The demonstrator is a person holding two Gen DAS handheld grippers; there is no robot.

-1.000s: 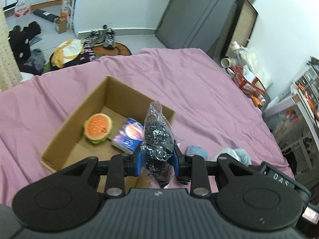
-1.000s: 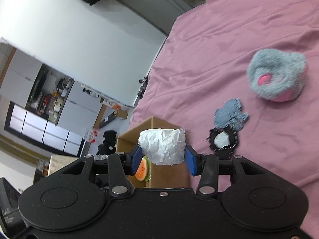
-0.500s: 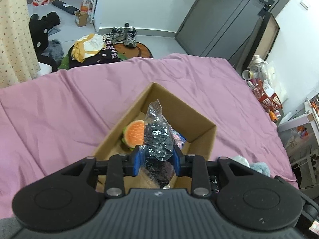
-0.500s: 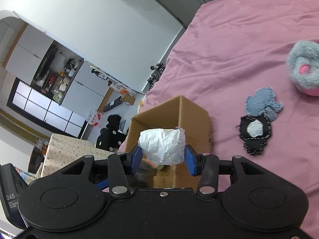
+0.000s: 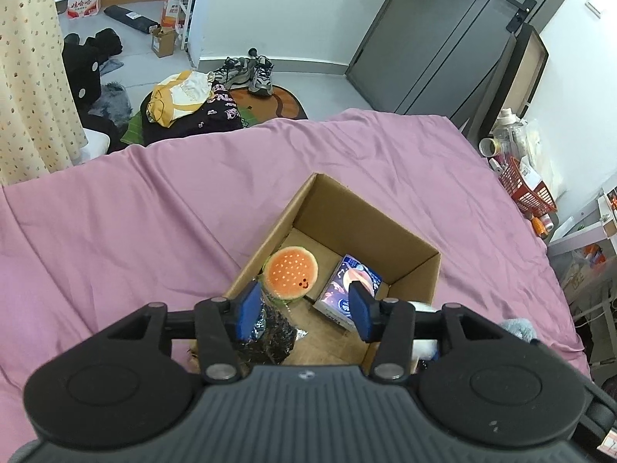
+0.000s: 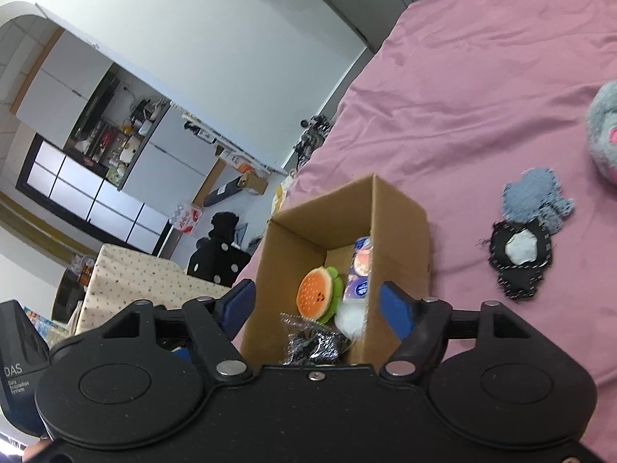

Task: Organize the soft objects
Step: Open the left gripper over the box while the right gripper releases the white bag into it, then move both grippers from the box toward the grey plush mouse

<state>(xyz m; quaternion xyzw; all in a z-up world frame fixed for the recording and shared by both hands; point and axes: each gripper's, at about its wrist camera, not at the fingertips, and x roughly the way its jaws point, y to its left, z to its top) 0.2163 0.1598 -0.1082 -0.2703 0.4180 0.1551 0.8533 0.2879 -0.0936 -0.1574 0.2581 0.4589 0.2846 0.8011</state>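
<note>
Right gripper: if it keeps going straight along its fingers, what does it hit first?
Probably the contents of the cardboard box: the right gripper, jaws opening with nothing clamped, points into its open top, at the white paper ball and black foil bag. Depth is uncertain.

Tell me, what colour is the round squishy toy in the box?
Orange with pale dots and a green edge; the left wrist view shows it best.

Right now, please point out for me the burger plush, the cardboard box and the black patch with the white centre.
burger plush (image 5: 292,272): left wrist view, on its orange bun top.
cardboard box (image 6: 399,227): right wrist view, on its outer right wall.
black patch (image 6: 520,249): right wrist view, on its white centre.
</note>
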